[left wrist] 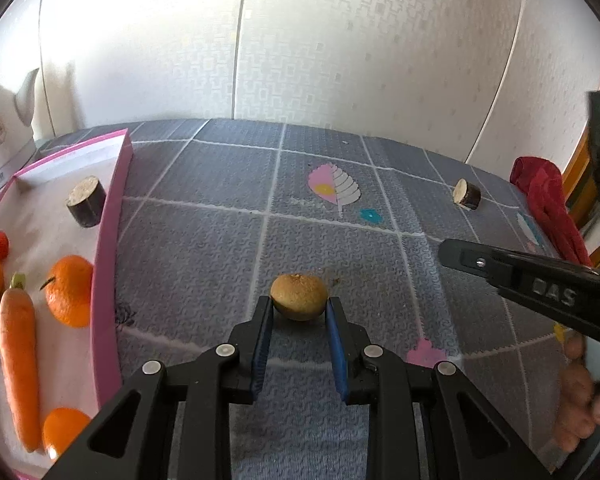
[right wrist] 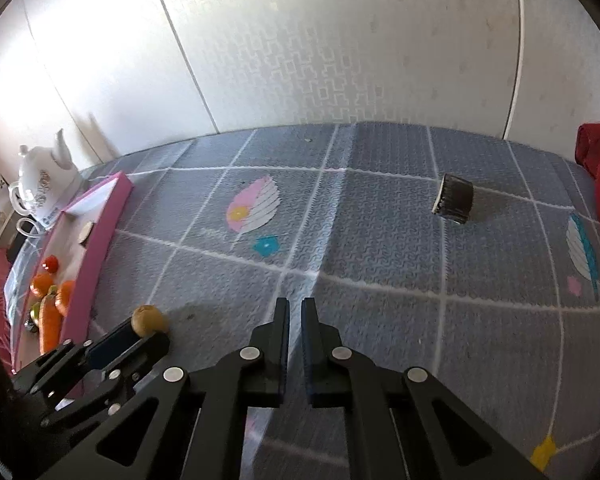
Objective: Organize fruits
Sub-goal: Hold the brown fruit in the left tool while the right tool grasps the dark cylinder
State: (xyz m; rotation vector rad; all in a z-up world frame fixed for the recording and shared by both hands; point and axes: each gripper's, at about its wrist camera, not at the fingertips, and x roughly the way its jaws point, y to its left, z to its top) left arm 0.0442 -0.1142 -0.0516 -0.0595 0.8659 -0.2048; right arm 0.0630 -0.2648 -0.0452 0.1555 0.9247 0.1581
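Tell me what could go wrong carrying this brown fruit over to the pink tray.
1. The left gripper pinches the brown fruit only at its fingertips, so it may slip out.
2. The pink tray has a raised wall; a low pass could knock the fruit loose.
3. The tray is crowded, with a carrot and tangerine near the wall.

Both wrist views angled down, close over shared grey mat (left wrist: 204,240)

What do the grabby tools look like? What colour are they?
Both are black plastic with triangle-shaped holes in the arms and round silver screws at the joints. The left tool has two flat fingers with blue pads inside. The right tool matches, with dark blue pads, and white letters are printed along its side. No cables or sleeves show.
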